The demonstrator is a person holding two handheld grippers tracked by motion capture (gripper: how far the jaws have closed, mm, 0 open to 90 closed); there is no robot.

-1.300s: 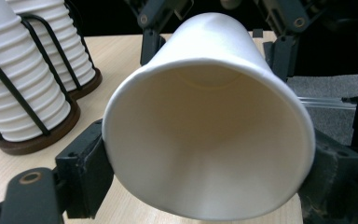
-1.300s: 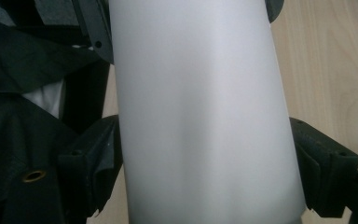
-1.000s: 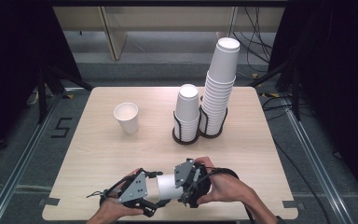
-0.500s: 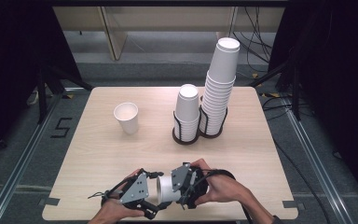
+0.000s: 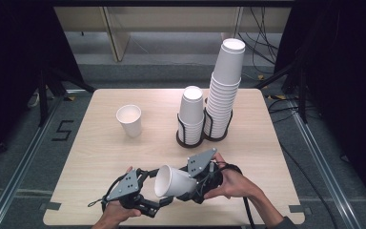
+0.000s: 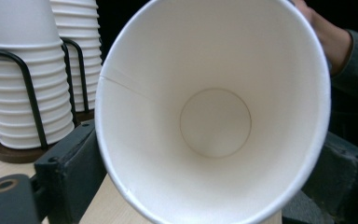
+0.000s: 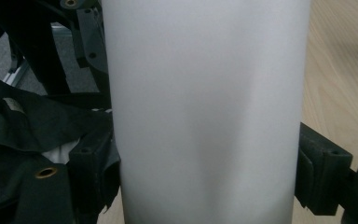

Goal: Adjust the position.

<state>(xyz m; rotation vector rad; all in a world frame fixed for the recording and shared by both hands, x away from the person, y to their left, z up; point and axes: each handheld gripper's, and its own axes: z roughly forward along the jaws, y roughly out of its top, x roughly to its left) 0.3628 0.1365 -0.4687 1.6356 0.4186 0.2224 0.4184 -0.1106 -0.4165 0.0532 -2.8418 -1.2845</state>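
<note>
From the high view I see my right gripper (image 5: 190,183) near the front edge of the pale wooden table (image 5: 105,148), its fingers clamped on the sides of a white paper cup (image 5: 171,181) held on its side above the table, mouth turned toward my left gripper (image 5: 145,202), which sits just beside the cup's rim. Farther back stand a single upright white paper cup (image 5: 129,120), a short stack of upturned white paper cups (image 5: 191,113) and a tall stack of upturned white paper cups (image 5: 225,85), both stacks in a black wire holder on a dark round base (image 5: 190,140). In the left gripper view I look straight into the held cup (image 6: 212,116), its round bottom facing me; dark fingers (image 6: 70,163) stand at either side of its rim, and I cannot tell whether they press on it. The two stacks (image 6: 28,84) stand at the left. In the right gripper view the cup wall (image 7: 205,112) stands close before the lens, and my black fingers (image 7: 324,163) touch it on both sides, gripping it.
</note>
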